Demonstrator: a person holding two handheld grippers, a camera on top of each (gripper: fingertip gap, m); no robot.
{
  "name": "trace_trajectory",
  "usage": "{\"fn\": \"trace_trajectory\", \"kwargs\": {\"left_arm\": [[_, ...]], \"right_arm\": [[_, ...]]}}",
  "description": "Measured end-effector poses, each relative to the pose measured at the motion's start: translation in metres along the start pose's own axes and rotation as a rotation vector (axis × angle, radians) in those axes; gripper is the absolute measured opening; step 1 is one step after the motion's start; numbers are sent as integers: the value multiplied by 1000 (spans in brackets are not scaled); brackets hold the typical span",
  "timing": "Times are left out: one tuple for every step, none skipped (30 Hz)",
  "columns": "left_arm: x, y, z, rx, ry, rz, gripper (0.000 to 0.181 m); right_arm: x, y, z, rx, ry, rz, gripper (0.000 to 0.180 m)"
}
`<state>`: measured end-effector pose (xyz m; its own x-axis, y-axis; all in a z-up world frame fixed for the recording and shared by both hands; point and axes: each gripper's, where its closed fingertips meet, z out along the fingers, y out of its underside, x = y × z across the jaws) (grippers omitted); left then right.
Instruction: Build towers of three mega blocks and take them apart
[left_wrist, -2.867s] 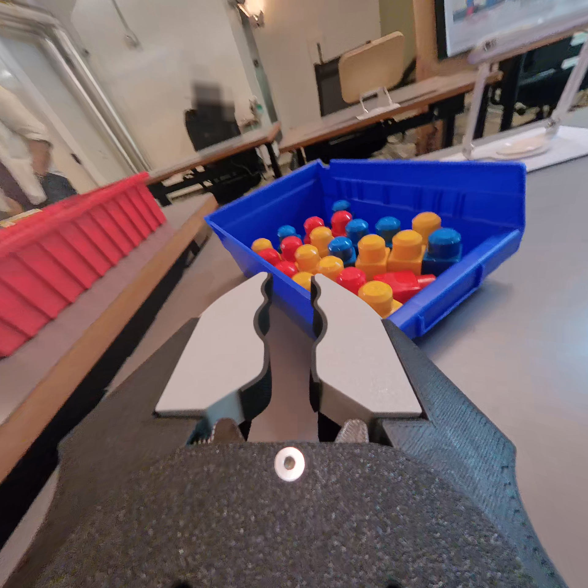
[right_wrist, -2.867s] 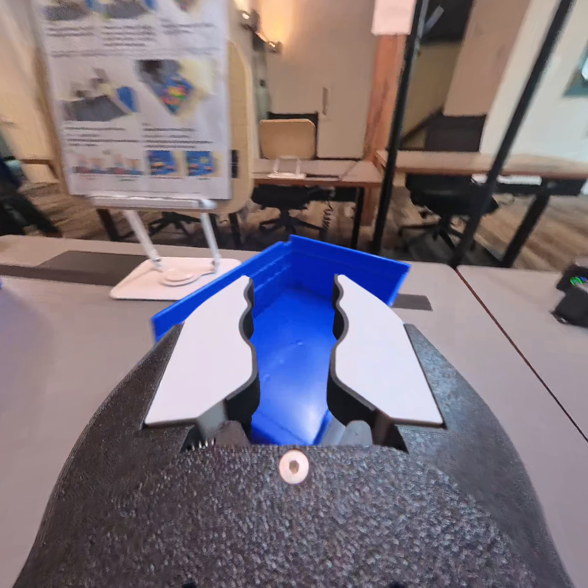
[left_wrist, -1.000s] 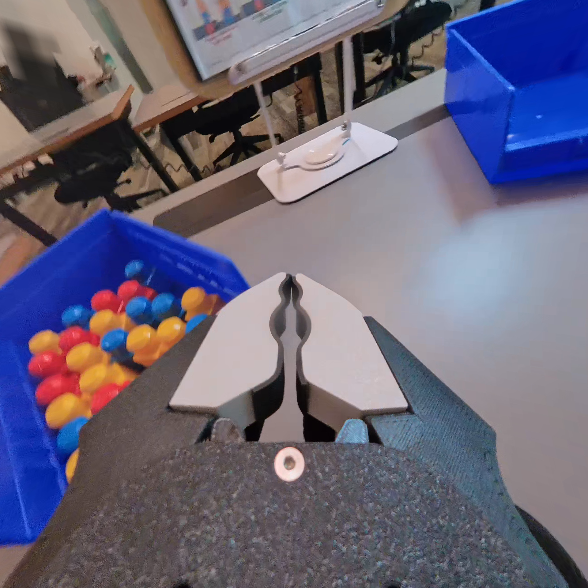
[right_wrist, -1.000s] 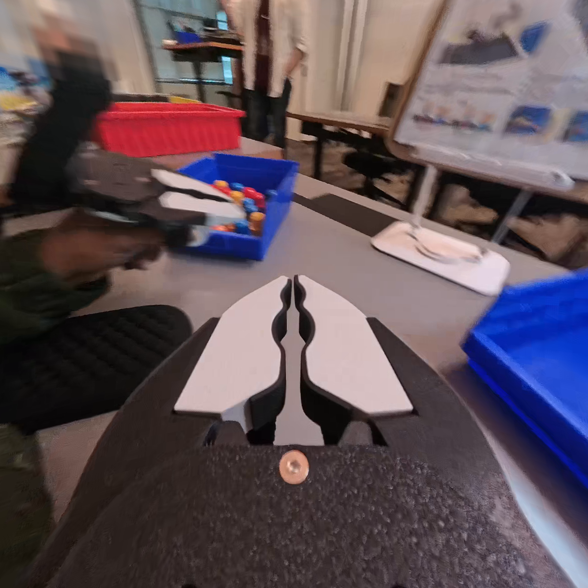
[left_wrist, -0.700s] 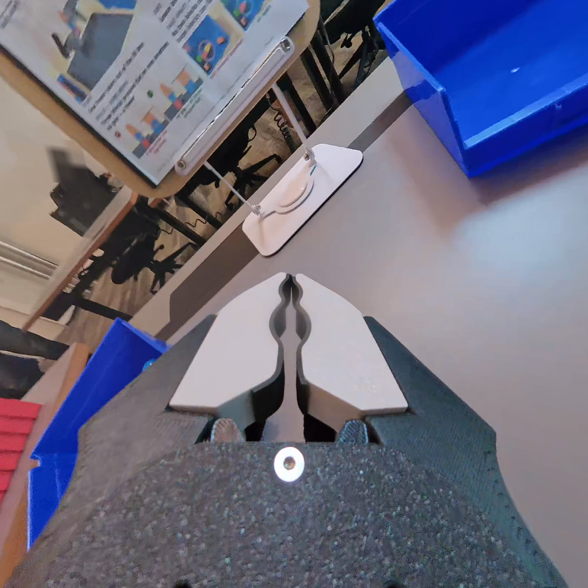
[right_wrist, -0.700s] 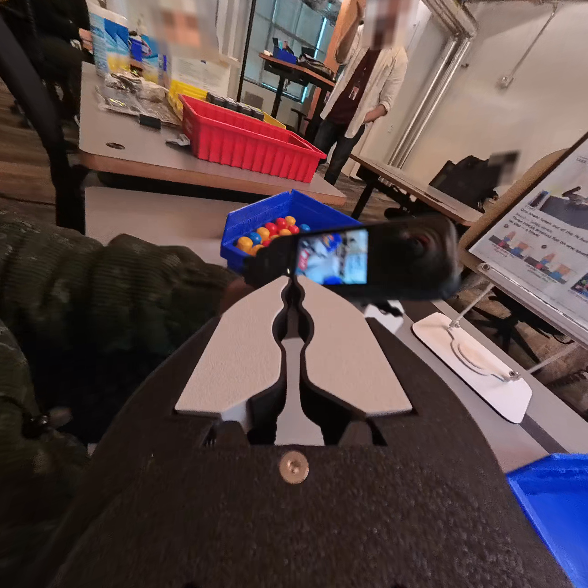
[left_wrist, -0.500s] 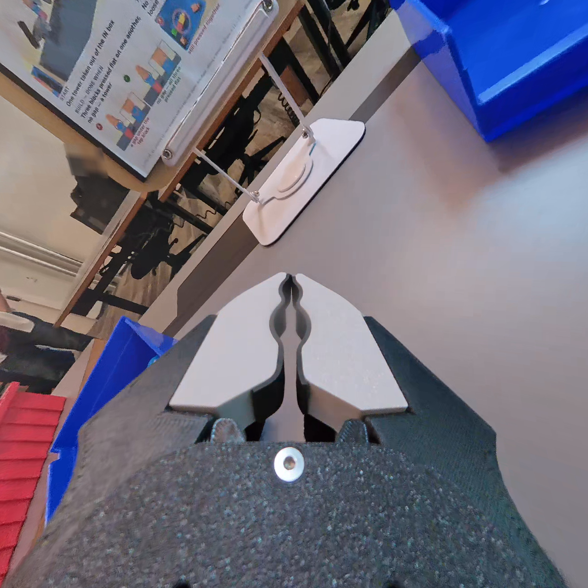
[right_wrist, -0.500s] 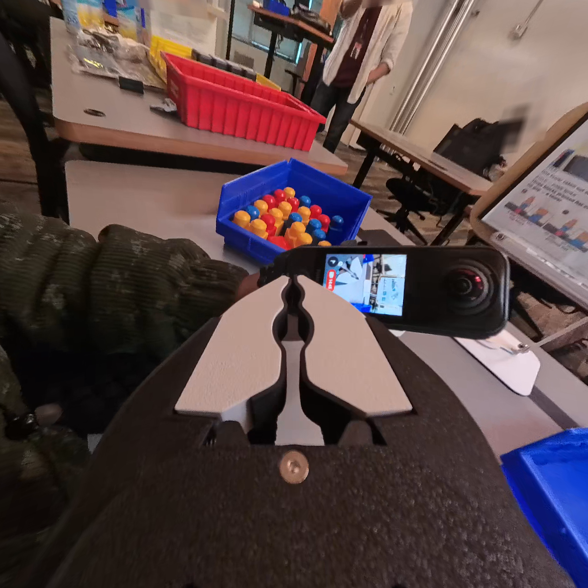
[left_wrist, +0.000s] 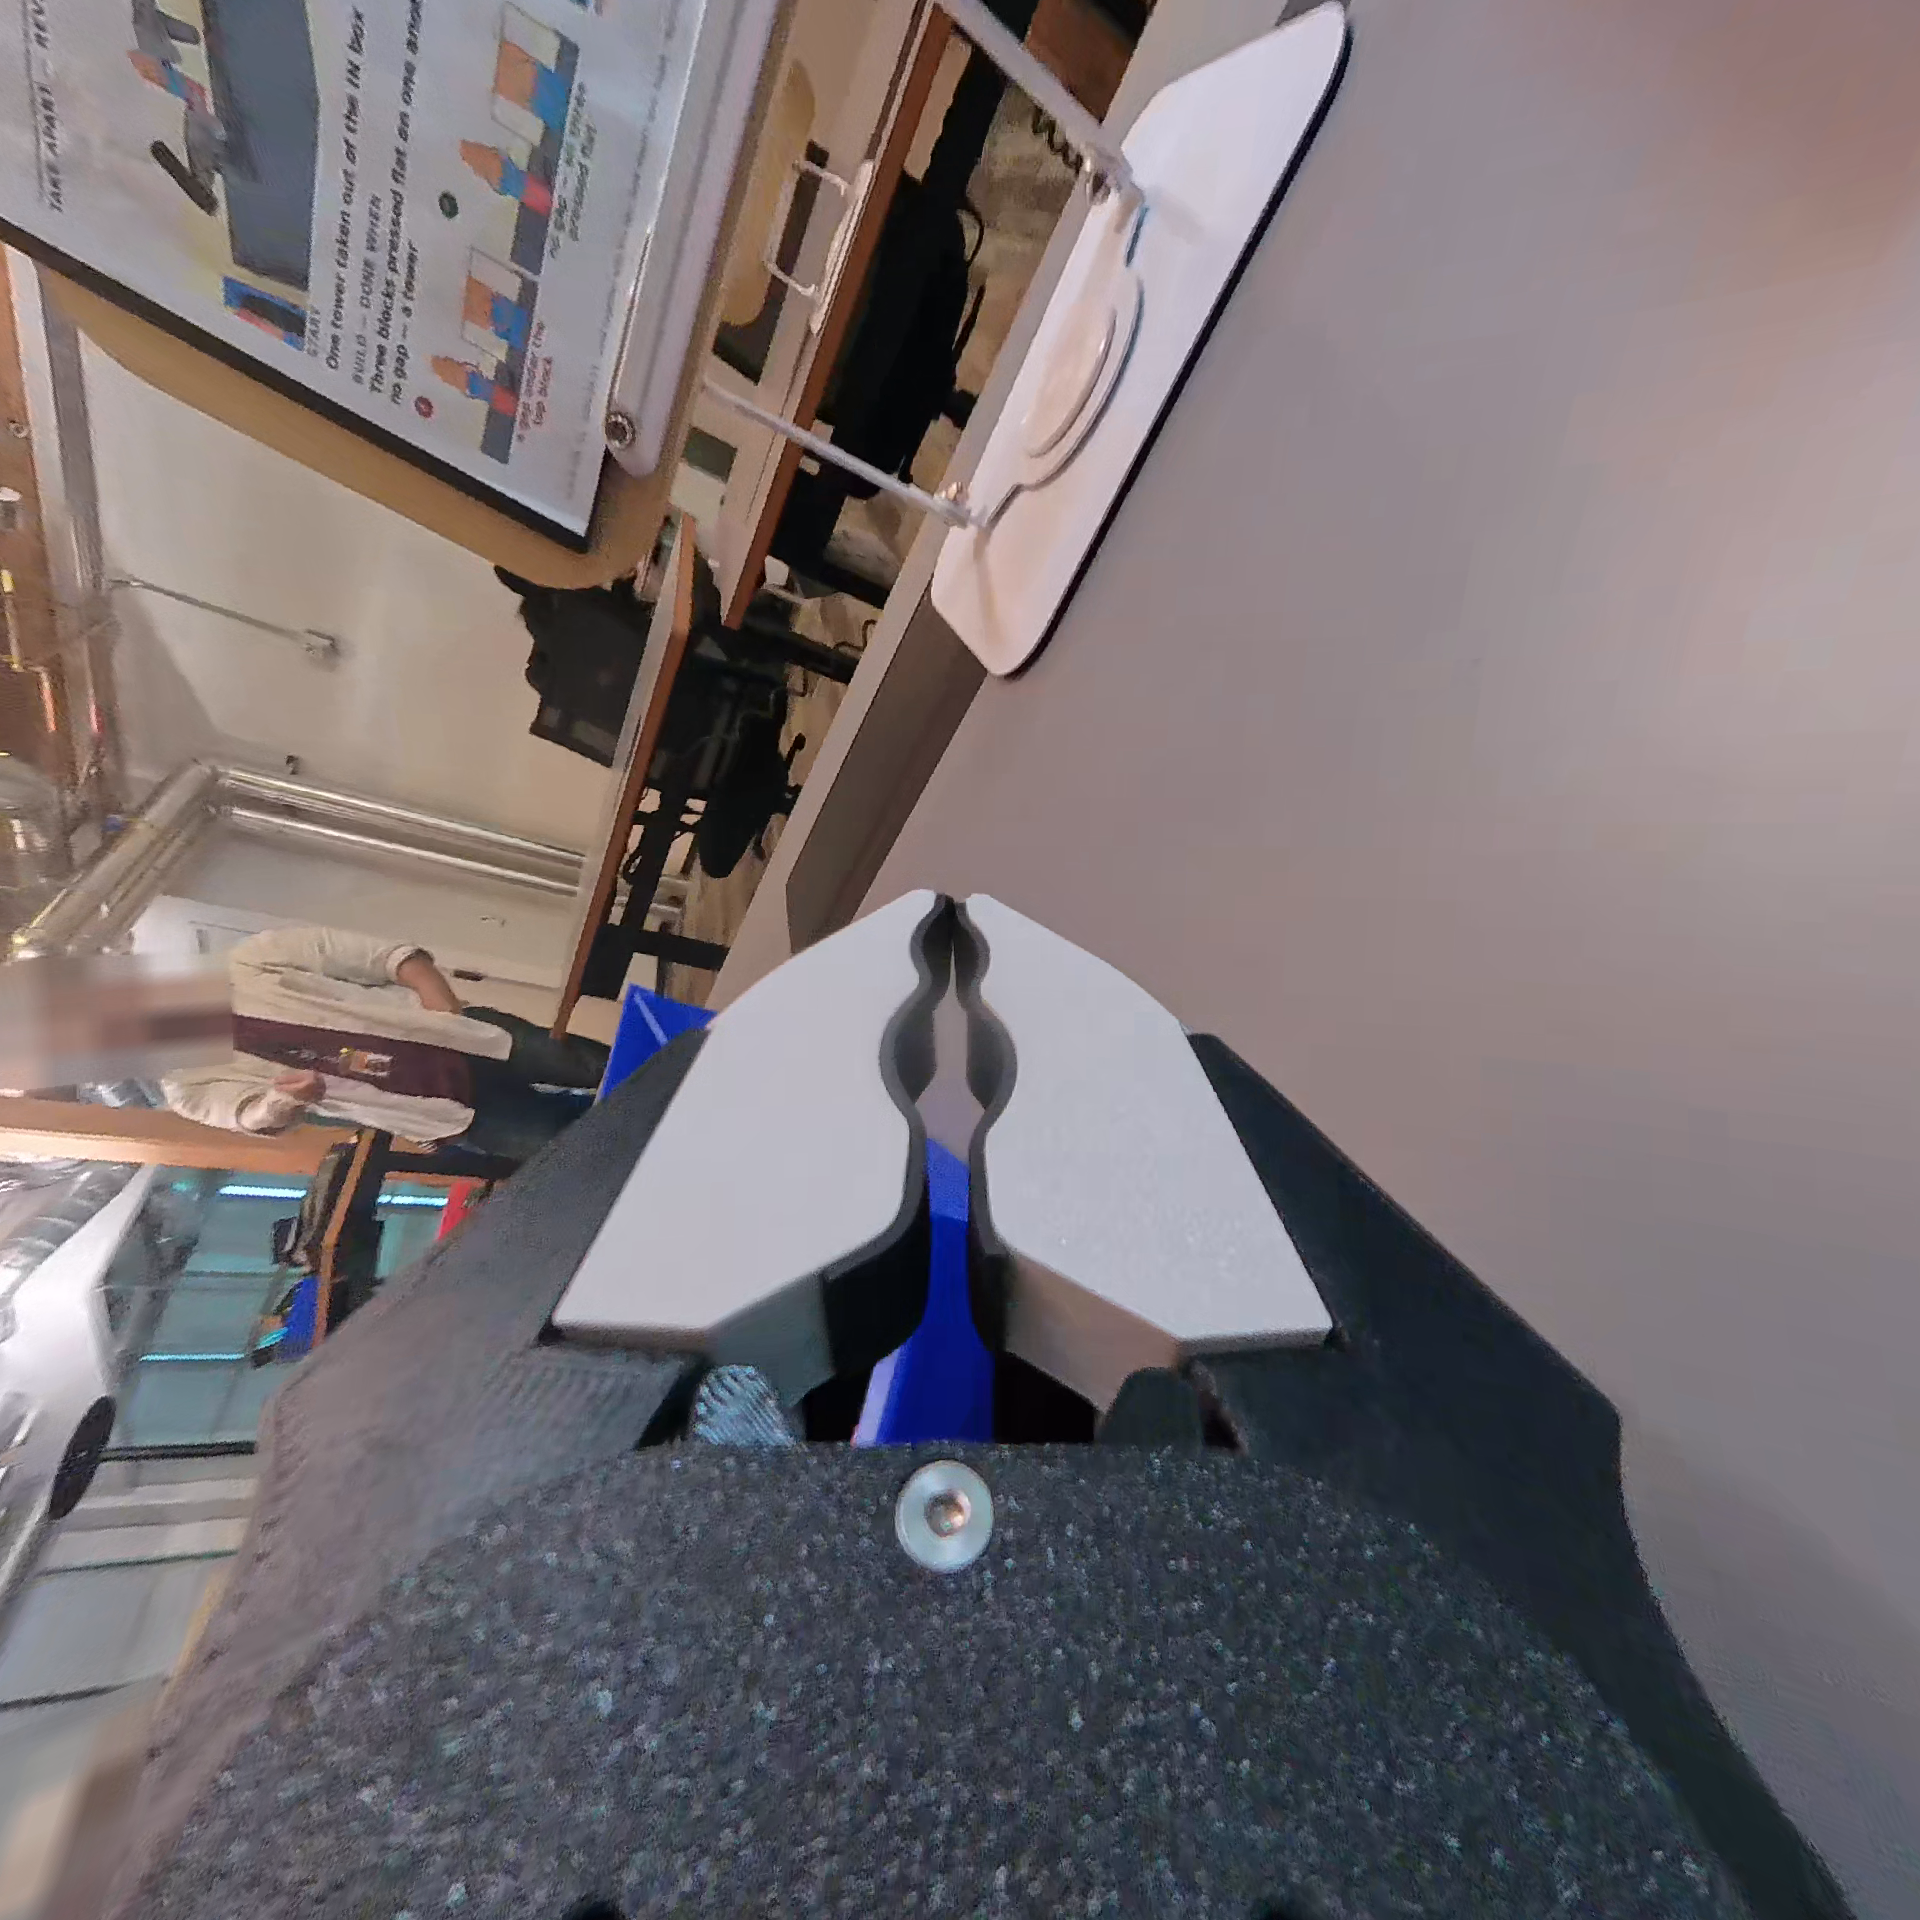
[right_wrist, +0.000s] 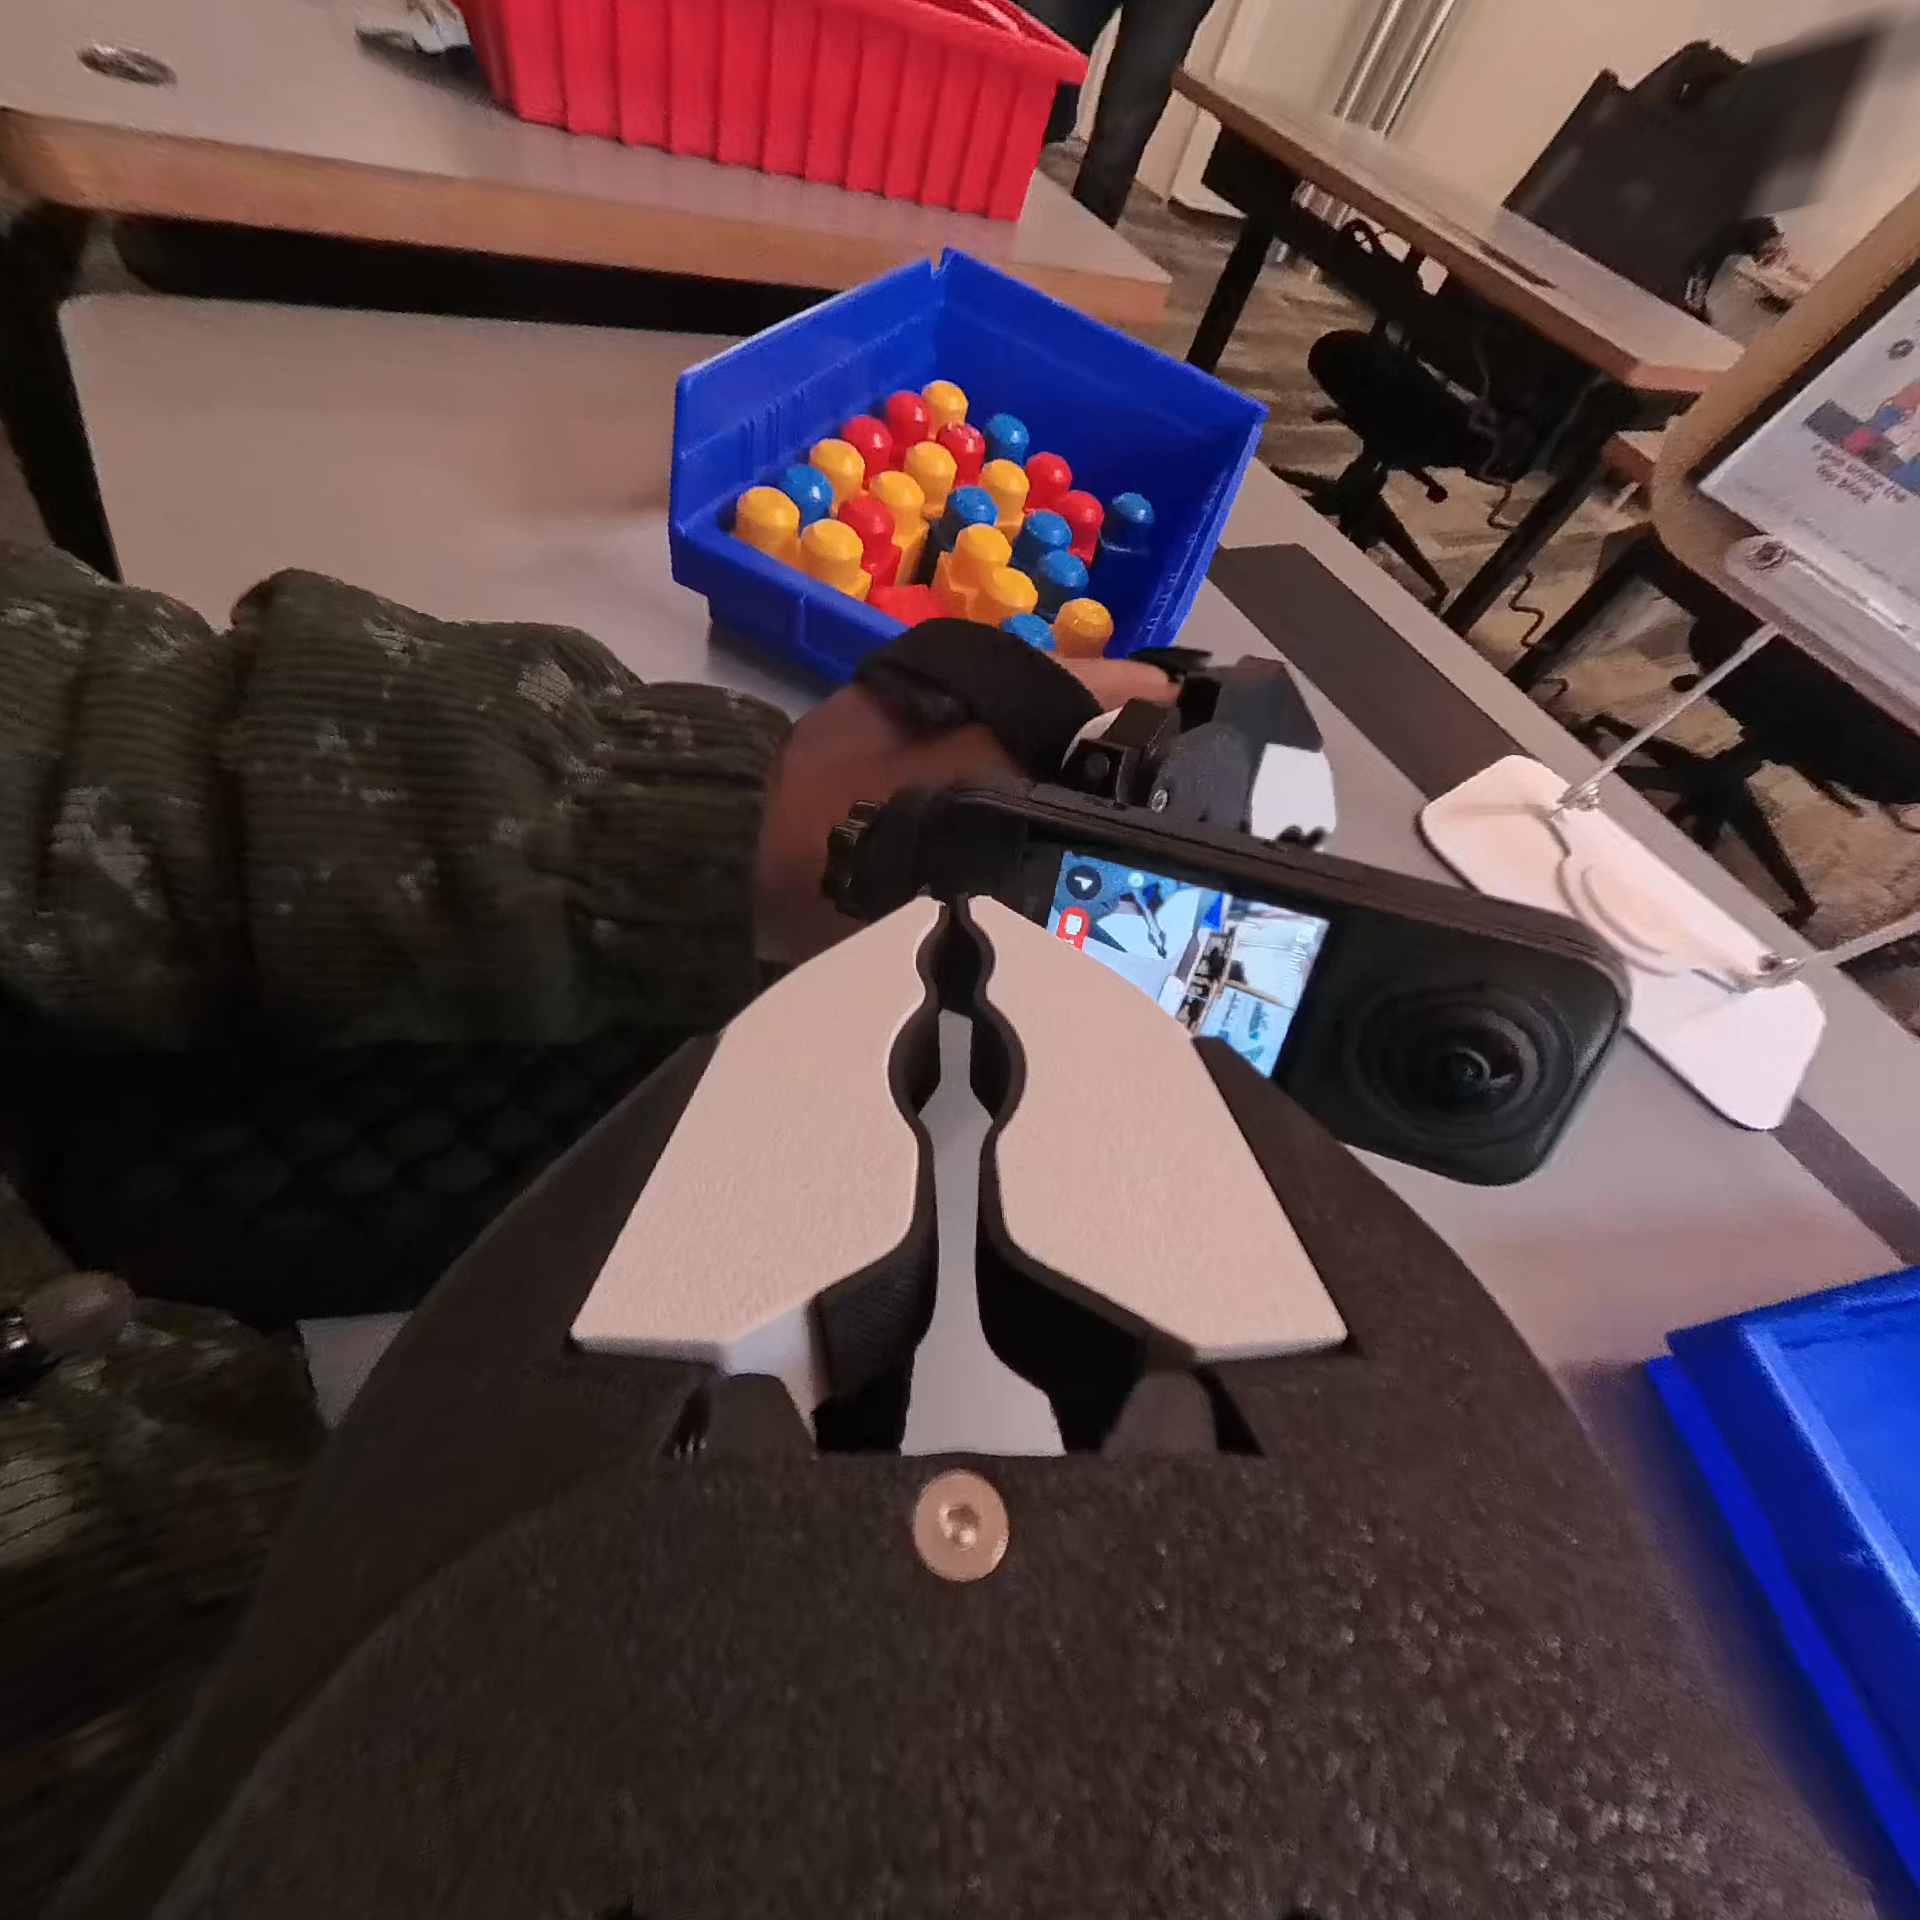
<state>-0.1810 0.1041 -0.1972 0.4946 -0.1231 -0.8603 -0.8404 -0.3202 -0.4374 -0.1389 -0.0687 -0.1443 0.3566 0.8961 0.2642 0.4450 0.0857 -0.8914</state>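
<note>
My left gripper (left_wrist: 951, 914) is shut and empty, rolled on its side over the grey table (left_wrist: 1558, 831). A corner of the blue bin (left_wrist: 665, 1023) shows behind its fingers. My right gripper (right_wrist: 956, 914) is shut and empty, pointing left across the table. Beyond it stands the blue bin (right_wrist: 1174, 416) holding several red, yellow and blue mega blocks (right_wrist: 935, 509). Close ahead of the right gripper, a hand in a green sleeve (right_wrist: 364, 810) holds the left gripper, whose black camera (right_wrist: 1351, 987) faces me. No tower is in view.
A second blue bin (right_wrist: 1818, 1507) sits at the lower right. A white stand base (right_wrist: 1621, 935) holds an instruction poster (left_wrist: 343, 208) at the table's far edge. A red crate (right_wrist: 779, 83) is on the table behind. A person (left_wrist: 332, 1039) stands in the background. The grippers' ends are close to 20 cm from one another.
Both grippers have gone from open to shut. The left gripper swung away from the block bin and rolled sideways. The right gripper turned left from the empty bin toward the block bin.
</note>
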Motion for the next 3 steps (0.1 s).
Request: {"fn": "trace_trajectory", "kwargs": {"left_arm": [[2,4,1,-15,11,4,0],[5,6,1,-31,36,-16,0],[6,5,0,-36,59,-40,0]], "right_arm": [[0,1,1,9,-21,20,0],[1,0,1,33,-40,32,0],[1,-3,-1,61,-53,52,0]]}}
